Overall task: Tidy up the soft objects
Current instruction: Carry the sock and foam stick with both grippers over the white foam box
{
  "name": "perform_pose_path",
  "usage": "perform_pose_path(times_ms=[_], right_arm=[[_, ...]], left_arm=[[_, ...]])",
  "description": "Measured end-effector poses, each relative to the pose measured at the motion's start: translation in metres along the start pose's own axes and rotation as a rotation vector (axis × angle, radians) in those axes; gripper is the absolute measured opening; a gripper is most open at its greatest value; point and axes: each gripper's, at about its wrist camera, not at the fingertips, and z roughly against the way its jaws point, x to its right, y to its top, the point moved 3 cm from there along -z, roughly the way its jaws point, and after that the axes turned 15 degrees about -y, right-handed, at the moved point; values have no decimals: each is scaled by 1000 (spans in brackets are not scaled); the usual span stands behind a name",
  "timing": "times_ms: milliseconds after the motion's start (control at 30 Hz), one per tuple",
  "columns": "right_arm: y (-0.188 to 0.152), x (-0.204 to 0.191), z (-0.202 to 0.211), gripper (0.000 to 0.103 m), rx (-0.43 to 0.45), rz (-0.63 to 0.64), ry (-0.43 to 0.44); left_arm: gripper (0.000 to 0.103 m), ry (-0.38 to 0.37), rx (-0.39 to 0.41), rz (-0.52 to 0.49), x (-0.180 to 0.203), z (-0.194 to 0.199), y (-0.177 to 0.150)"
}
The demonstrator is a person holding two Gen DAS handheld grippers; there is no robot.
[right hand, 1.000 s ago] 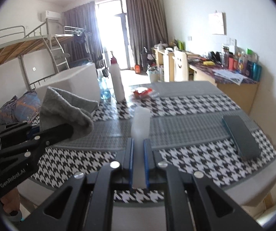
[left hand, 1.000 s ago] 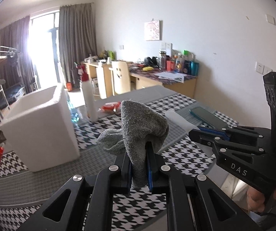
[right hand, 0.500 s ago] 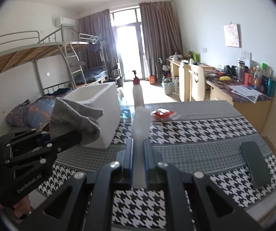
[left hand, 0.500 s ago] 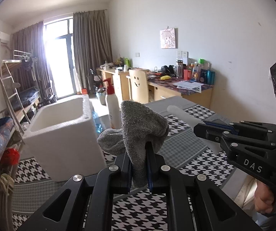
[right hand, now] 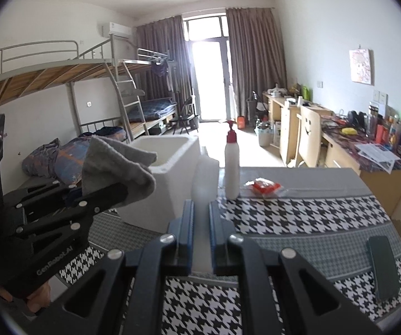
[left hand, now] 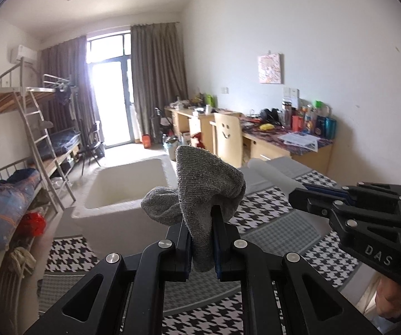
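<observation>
- Pinching a grey sock (left hand: pixel 200 184), the left gripper (left hand: pixel 202 247) is seen with its blue-padded fingers (left hand: pixel 216 240) pressed onto the fabric low down, so that the toe end flops leftward and the bulk rises above the jaws.
- A white, soft-looking item (right hand: pixel 203 184) is clamped between the fingers (right hand: pixel 187 229) of the right gripper (right hand: pixel 201 240); whether it is a sock or some other pale thing cannot be told, since it is blurred close to the lens.
- Both loads are held in the air above the houndstooth tablecloth (right hand: pixel 298 215), the two grippers side by side and apart.
- An open white foam box (left hand: pixel 122 187) is seen just beyond the grey sock, standing at the far left of the table; its inside appears bare as far as can be seen.
- A white spray bottle with a red top (right hand: pixel 231 164), a red-and-white packet (right hand: pixel 263 187) and a dark phone (right hand: pixel 382 268) lie elsewhere on the cloth.
- The carrying step is judged to be in hand, with the soft items lifted and not yet deposited.
- Next, each gripper would need to be brought over the box mouth, lowered past the rim, and opened so the cloth drops cleanly inside rather than snagging on a pad or draping over the wall.
</observation>
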Motion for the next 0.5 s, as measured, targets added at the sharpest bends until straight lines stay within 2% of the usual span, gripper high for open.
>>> perform_pose_path(times_ms=[500], right_arm=[[28,-42,-32,12,-8,78,73]], left_arm=[[13,112,31,65,-51,2,11]])
